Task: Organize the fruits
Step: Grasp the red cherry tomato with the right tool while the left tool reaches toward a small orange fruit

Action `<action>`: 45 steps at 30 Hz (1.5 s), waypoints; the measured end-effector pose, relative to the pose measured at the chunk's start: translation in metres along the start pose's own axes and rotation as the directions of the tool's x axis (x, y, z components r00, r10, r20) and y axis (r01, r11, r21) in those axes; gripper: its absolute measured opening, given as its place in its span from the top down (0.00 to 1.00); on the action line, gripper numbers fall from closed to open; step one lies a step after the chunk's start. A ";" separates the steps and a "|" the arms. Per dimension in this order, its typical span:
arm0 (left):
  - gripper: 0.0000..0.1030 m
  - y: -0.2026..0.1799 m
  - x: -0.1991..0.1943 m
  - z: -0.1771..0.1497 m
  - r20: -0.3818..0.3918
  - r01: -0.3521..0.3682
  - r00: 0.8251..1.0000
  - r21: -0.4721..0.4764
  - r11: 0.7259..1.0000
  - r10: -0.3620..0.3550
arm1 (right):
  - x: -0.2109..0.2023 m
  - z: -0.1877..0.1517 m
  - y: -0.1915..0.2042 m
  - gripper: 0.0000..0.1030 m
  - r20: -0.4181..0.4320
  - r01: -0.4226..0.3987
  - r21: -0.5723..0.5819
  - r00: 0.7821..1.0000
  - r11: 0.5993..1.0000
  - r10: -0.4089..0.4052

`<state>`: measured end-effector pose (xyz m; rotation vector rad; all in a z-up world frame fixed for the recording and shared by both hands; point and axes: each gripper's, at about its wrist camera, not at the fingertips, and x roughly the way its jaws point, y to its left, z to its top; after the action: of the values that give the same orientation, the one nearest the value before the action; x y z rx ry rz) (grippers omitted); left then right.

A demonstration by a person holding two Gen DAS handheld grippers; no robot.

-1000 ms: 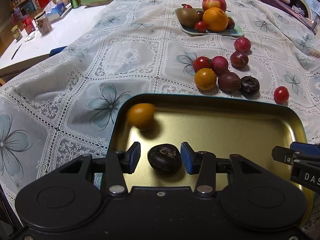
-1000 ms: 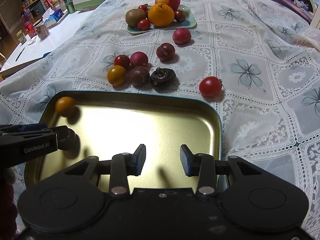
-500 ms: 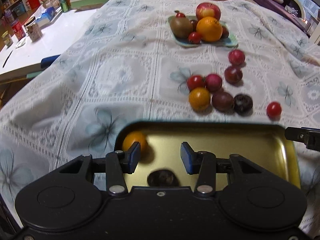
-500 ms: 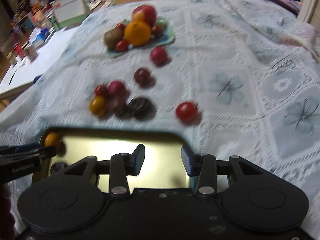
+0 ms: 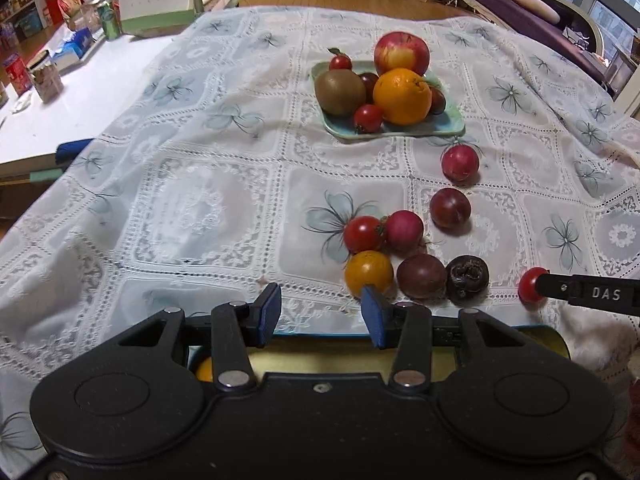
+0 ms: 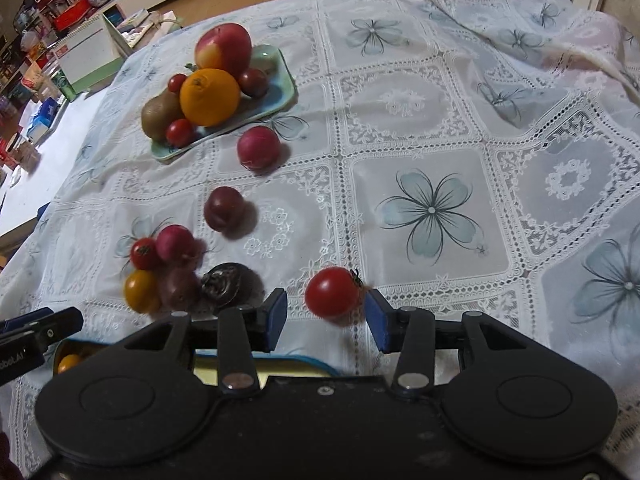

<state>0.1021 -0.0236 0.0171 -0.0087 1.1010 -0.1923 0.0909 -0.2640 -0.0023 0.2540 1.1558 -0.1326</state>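
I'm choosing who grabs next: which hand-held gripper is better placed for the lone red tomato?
Right. The right hand-held gripper already has the tomato between its pads, which have just been opening and aren't pressing it. The left hand-held gripper is empty and sits nearer the yellow tomato.

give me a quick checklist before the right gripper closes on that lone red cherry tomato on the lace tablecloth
1. Lone red cherry tomato sits between the right gripper pads: ok.
2. Jaws, which have just been opening, stand wider than the tomato, pads not pressing: ok.
3. Neighbours clear: the wrinkled dark fruit lies apart to the side: ok.
4. Gold metal tray close by for the drop: ok.
5. Left gripper empty, out of the way: ok.
6. Pads low enough to grip at mid-height: cannot tell.
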 end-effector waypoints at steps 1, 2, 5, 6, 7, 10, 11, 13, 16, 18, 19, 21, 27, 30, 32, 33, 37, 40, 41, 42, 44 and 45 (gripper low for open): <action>0.49 -0.001 0.003 0.000 -0.006 0.005 1.000 -0.001 1.000 -0.005 | 0.002 0.001 0.000 0.55 -0.004 0.001 0.002 1.000 1.000 -0.001; 0.49 -0.001 0.006 0.000 -0.012 0.008 1.000 -0.003 1.000 -0.008 | 0.005 0.001 0.000 0.55 -0.006 0.003 0.004 1.000 1.000 -0.002; 0.49 -0.004 0.014 0.002 -0.020 0.014 1.000 -0.003 1.000 -0.014 | 0.012 0.002 0.000 0.55 -0.006 0.008 0.006 1.000 1.000 -0.008; 0.49 -0.005 0.017 0.002 -0.021 0.013 1.000 0.000 1.000 -0.013 | 0.014 0.003 0.000 0.55 -0.005 0.012 0.007 1.000 1.000 -0.012; 0.49 -0.007 0.020 0.004 -0.023 0.013 1.000 0.000 1.000 -0.013 | 0.017 0.003 0.000 0.55 -0.006 0.015 0.007 1.000 1.000 -0.015; 0.49 -0.009 0.029 0.009 -0.028 0.025 0.999 -0.012 1.000 -0.026 | 0.025 0.003 0.001 0.55 -0.009 0.020 0.004 1.000 1.000 -0.020; 0.49 -0.009 0.032 0.011 -0.031 0.029 0.999 -0.019 0.999 -0.030 | 0.028 0.003 0.001 0.55 -0.011 0.021 0.003 1.000 1.000 -0.021; 0.49 -0.011 0.038 0.014 -0.036 0.027 0.999 -0.023 0.999 -0.028 | 0.032 0.003 0.001 0.55 -0.013 0.023 0.003 1.000 1.000 -0.023; 0.47 -0.015 0.046 0.015 -0.041 0.028 0.999 -0.019 0.999 -0.029 | 0.037 0.004 0.001 0.54 -0.013 0.021 0.003 1.000 1.000 -0.021; 0.45 -0.019 0.049 0.015 -0.042 0.027 0.999 -0.011 1.000 -0.027 | 0.038 0.004 0.000 0.54 -0.009 0.017 0.005 1.000 1.000 -0.017; 0.45 -0.021 0.051 0.015 -0.038 0.026 0.999 -0.006 1.000 -0.027 | 0.038 0.005 0.000 0.53 -0.007 0.014 0.007 1.000 1.000 -0.014; 0.45 -0.025 0.053 0.015 -0.030 0.023 0.999 0.004 1.000 -0.022 | 0.039 0.005 -0.001 0.53 -0.006 0.010 0.011 1.000 1.000 -0.009; 0.42 -0.032 0.060 0.013 0.001 -0.024 1.000 0.015 1.000 0.024 | 0.039 0.001 0.004 0.52 0.014 0.024 -0.017 1.000 1.000 -0.024; 0.43 -0.031 0.060 0.012 0.012 -0.024 1.000 0.018 1.000 0.024 | 0.039 -0.001 0.008 0.52 0.028 0.040 -0.038 0.999 0.998 -0.039; 0.47 -0.031 0.060 0.011 0.015 -0.007 1.000 0.020 1.000 0.007 | 0.038 -0.003 0.009 0.54 0.038 0.053 -0.053 0.998 0.997 -0.050; 0.52 -0.031 0.059 0.010 0.015 0.008 1.000 0.019 1.000 -0.008 | 0.038 -0.004 0.010 0.57 0.045 0.061 -0.060 0.997 0.996 -0.058; 0.55 -0.035 0.057 0.009 0.020 0.008 1.000 0.025 1.000 -0.008 | 0.037 -0.005 0.009 0.62 0.063 0.071 -0.069 0.996 0.995 -0.067; 0.54 -0.037 0.058 0.008 0.026 -0.003 1.000 0.035 0.999 0.002 | 0.037 -0.004 0.008 0.62 0.064 0.065 -0.065 0.996 0.996 -0.061; 0.54 -0.037 0.058 0.008 0.027 -0.006 1.000 0.035 0.999 0.005 | 0.037 -0.004 0.008 0.62 0.064 0.065 -0.065 0.996 0.996 -0.060; 0.52 -0.037 0.058 0.008 0.028 -0.012 1.000 0.035 0.999 0.011 | 0.037 -0.004 0.008 0.62 0.065 0.065 -0.066 0.996 0.996 -0.060; 0.49 -0.037 0.059 0.007 0.034 -0.023 0.999 0.039 0.999 0.022 | 0.037 -0.004 0.008 0.62 0.067 0.065 -0.065 0.996 0.996 -0.061; 0.46 -0.038 0.059 0.006 0.038 -0.032 0.999 0.042 0.999 0.031 | 0.037 -0.005 0.008 0.62 0.068 0.064 -0.064 0.996 0.996 -0.060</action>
<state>0.1280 -0.0705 -0.0287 0.0427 1.0593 -0.1864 0.1031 -0.2540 -0.0369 0.1539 1.1012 -0.1560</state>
